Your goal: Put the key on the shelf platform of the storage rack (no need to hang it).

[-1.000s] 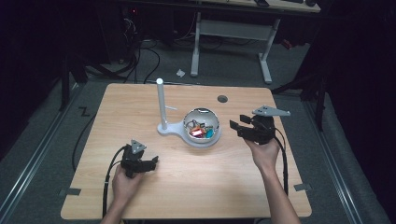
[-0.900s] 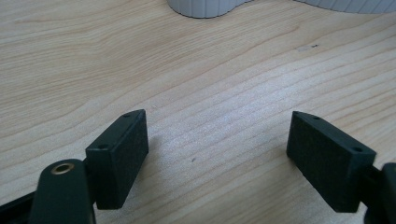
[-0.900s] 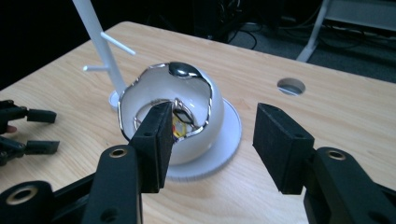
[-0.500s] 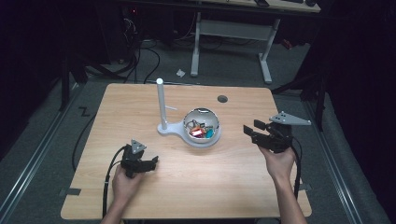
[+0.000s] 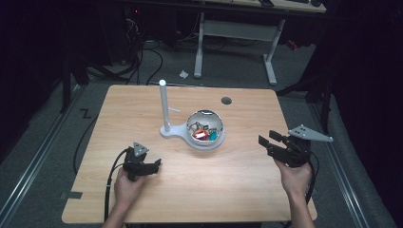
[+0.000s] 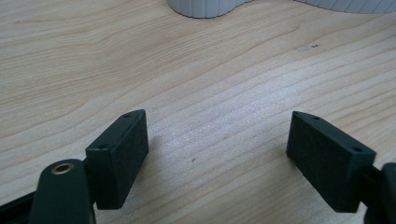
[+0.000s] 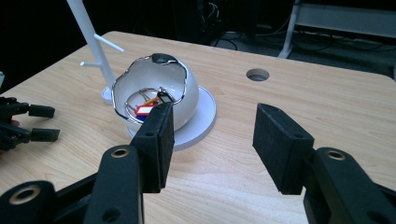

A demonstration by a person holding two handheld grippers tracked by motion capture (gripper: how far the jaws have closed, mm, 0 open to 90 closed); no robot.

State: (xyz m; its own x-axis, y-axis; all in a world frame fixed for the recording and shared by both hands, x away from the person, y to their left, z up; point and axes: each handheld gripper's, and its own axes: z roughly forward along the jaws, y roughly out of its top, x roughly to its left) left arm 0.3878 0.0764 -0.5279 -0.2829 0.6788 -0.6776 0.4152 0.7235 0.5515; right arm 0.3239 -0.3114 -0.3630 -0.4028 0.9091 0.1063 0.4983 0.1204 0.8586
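A white bowl (image 5: pixel 205 129) holding several small colourful items and wire rings stands mid-table on a white base joined to an upright white post (image 5: pixel 164 105) with short pegs. My left gripper (image 5: pixel 156 165) rests low at the front left, jaws open over bare wood (image 6: pixel 217 126), the base's rim (image 6: pixel 201 7) just ahead. My right gripper (image 5: pixel 267 138) hovers to the right of the bowl, a short gap away, and points at it. In the right gripper view the bowl (image 7: pixel 154 93) sits beyond my open, empty jaws (image 7: pixel 215 116).
The wooden table (image 5: pixel 237 180) has a round cable hole (image 5: pixel 226 100) near its far edge. Cables trail from both grippers. A white-legged desk frame (image 5: pixel 237 33) and floor cables lie beyond the table. The left gripper (image 7: pixel 42 123) appears at the left of the right gripper view.
My right gripper has drawn away from the bowl, moving right and toward the table's near side. The left gripper has stayed put. The bowl and stand have not moved.
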